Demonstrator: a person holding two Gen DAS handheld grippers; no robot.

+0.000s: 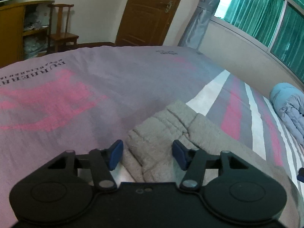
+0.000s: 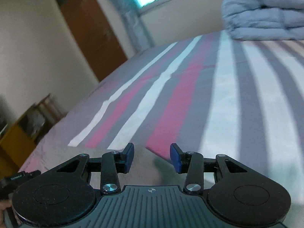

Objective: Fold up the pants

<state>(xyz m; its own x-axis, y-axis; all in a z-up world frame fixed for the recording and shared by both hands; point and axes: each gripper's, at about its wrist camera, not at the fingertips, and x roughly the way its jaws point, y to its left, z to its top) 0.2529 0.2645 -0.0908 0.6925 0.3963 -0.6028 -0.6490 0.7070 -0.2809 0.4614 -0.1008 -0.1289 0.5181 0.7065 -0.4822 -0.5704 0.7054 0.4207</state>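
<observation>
The left hand-held gripper (image 1: pixel 147 154) hangs wide open, holding nothing, its blue pads straddling the grey pants (image 1: pixel 161 133) bunched at lower centre on the bed (image 1: pixel 76 87). The right hand-held gripper (image 2: pixel 151 157) is open and empty too. This looks like the approach to a first grasp: next, close on the ribbed hem. The right view is blurred, and most of the pants lie out of frame.

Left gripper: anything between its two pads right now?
Yes. In the left wrist view, the grey pants bunch between the open left gripper.
</observation>
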